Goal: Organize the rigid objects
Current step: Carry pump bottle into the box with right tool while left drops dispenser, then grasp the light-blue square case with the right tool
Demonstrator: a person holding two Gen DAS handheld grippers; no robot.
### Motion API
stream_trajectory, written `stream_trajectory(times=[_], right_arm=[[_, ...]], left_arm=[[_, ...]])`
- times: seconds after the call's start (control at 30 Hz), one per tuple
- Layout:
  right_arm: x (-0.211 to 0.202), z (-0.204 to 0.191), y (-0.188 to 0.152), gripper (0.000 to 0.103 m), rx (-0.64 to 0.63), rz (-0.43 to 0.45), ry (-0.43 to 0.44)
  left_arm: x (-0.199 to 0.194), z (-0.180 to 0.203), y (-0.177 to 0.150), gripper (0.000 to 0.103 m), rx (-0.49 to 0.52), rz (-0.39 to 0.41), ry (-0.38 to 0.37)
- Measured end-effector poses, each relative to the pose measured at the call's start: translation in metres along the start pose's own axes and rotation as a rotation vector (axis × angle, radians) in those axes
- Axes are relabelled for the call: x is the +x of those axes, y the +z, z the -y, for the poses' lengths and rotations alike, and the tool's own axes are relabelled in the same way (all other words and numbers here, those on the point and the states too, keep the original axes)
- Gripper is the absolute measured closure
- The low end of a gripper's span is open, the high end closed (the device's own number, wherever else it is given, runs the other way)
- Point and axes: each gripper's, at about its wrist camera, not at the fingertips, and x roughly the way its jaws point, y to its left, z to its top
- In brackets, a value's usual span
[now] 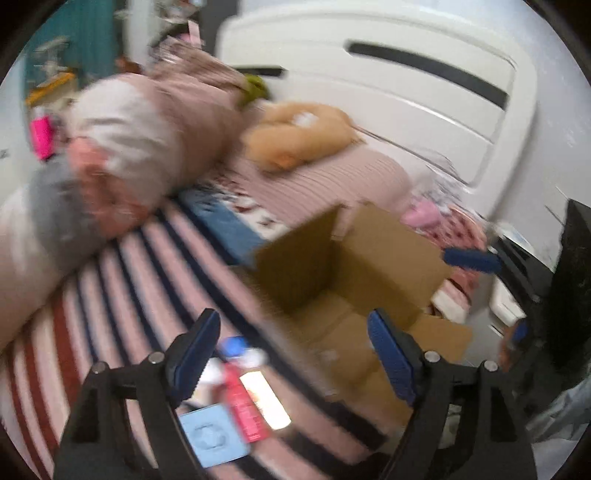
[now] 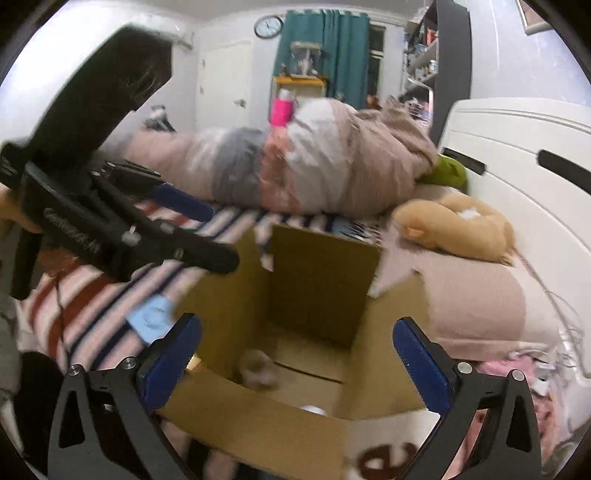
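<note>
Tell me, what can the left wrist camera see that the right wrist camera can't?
Only the left wrist view shows the red packet and a white bottle with a blue cap on the striped blanket. Only the right wrist view shows the wall clock and a blurry item inside the box. Both show the cardboard box, light blue square and tan plush.

Bedroom: striped bedspread (image 1: pixel 122 280) at 9 o'clock, white headboard (image 1: pixel 424 85) at 1 o'clock; right wrist view shows teal curtains (image 2: pixel 325 48) and wall clock (image 2: pixel 268 26) at 12, white door (image 2: pixel 225 81) at 11.
</note>
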Motion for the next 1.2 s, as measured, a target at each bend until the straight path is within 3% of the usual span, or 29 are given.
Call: stream_trajectory(times=[0.07,0.13,0.2,0.23,0.37,0.47,0.63,0.73,0.8,0.9,1.03,1.2], right_arm=[[-0.008,-0.017,0.009,0.000,-0.014,0.050,0.088],[-0.013,-0.039,0.019,0.001,-0.047,0.094,0.110],[-0.013,-0.065,0.028,0.019,-0.085,0.111,0.144],[-0.010,-0.079,0.032,0.022,-0.098,0.103,0.182],[0.025,-0.132,0.031,0.036,-0.120,-0.026,0.367],[0.068,-0.165,0.016,0.037,-0.169,-0.172,0.431],[0.156,-0.172,-0.021,0.036,-0.085,-0.459,0.397],[0.183,-0.162,-0.033,0.034,-0.023,-0.545,0.361],[0.191,-0.161,-0.036,0.020,0.017,-0.560,0.381],[0.204,-0.160,-0.035,0.008,0.059,-0.575,0.390],[0.225,-0.174,-0.031,0.007,0.026,-0.587,0.343],[0.245,-0.193,-0.020,0.007,-0.034,-0.585,0.306]], left_arm=[[-0.020,-0.027,-0.020,0.019,-0.043,0.038,0.059],[-0.029,-0.052,-0.041,0.019,-0.088,0.048,0.101],[-0.032,-0.080,-0.070,0.019,-0.152,0.041,0.138],[-0.031,-0.091,-0.084,0.019,-0.178,0.031,0.147],[-0.020,-0.129,-0.141,0.019,-0.270,-0.011,0.149],[-0.006,-0.152,-0.171,0.019,-0.339,-0.025,0.131],[0.006,-0.174,-0.205,0.019,-0.426,-0.007,0.102],[0.010,-0.176,-0.212,0.019,-0.438,-0.005,0.100],[0.011,-0.180,-0.214,0.019,-0.435,-0.004,0.118],[0.010,-0.190,-0.217,0.019,-0.472,0.009,0.125],[0.002,-0.200,-0.223,0.019,-0.501,0.026,0.184],[-0.001,-0.210,-0.230,0.019,-0.555,0.040,0.176]])
